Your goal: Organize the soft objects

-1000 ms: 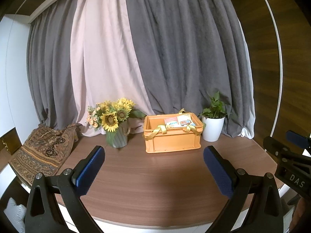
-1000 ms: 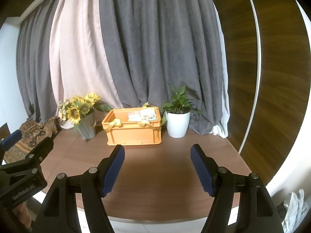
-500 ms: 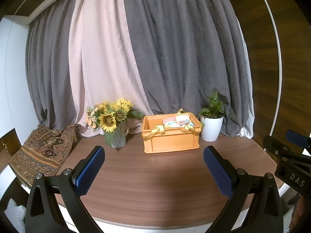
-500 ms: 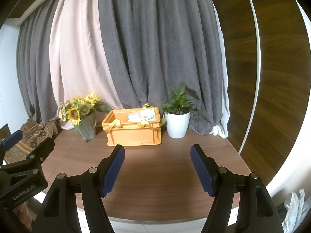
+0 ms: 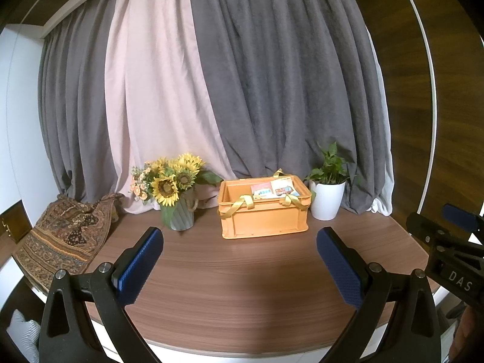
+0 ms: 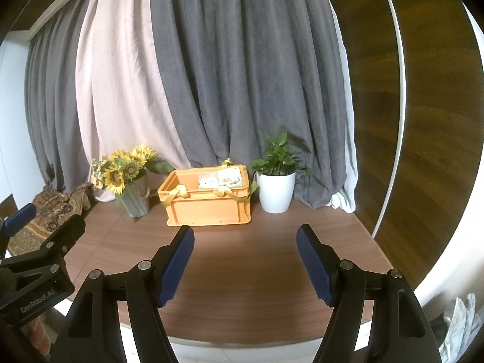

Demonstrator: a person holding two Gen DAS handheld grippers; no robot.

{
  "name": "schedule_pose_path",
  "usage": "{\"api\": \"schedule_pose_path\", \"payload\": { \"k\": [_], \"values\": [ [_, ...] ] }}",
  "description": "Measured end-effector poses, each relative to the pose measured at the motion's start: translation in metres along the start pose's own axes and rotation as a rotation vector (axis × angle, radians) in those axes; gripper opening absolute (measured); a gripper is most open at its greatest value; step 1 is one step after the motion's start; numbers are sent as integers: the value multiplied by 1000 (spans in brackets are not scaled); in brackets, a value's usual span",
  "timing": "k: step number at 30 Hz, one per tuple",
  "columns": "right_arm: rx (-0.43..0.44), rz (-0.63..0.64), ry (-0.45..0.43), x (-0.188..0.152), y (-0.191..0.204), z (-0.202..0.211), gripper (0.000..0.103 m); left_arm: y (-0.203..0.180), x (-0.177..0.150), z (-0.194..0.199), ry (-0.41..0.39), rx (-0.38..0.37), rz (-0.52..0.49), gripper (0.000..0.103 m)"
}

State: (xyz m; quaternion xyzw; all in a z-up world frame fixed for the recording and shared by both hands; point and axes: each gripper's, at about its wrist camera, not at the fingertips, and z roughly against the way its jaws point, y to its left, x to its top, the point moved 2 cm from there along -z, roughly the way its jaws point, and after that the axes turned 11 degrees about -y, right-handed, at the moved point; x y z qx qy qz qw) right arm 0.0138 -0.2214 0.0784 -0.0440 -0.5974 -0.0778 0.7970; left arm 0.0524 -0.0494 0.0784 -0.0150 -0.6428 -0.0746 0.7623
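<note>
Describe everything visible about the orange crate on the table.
The orange crate looks like rigid plastic, rectangular, open-topped, with a thick rim and ribbed walls. It stands upright at the back of the wooden table, between the sunflower vase and the white plant pot. Yellow ribbon handles drape over its front rim; printed cards or packets lean inside.

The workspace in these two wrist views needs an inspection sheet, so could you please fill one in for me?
Surface: brown wood-grain table, rounded front edge.
Job's things: orange crate at the back centre, yellow straps over its rim, printed items inside; patterned fabric draped over the table's left edge.
Clutter: sunflower vase left of the crate; white potted plant to its right.
Grippers: left hand-held gripper open, holding nothing; right hand-held gripper open, holding nothing.
Cables: nothing seen.
Surroundings: grey and pink curtains behind; wood-panelled wall on the right.
</note>
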Motion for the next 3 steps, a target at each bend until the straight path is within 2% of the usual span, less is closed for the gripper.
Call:
{"api": "schedule_pose_path", "payload": {
  "k": [3],
  "values": [
    [-2,-1,0,0,0,0,71,-1,-1,1,0,0,1,103]
  ]
}}
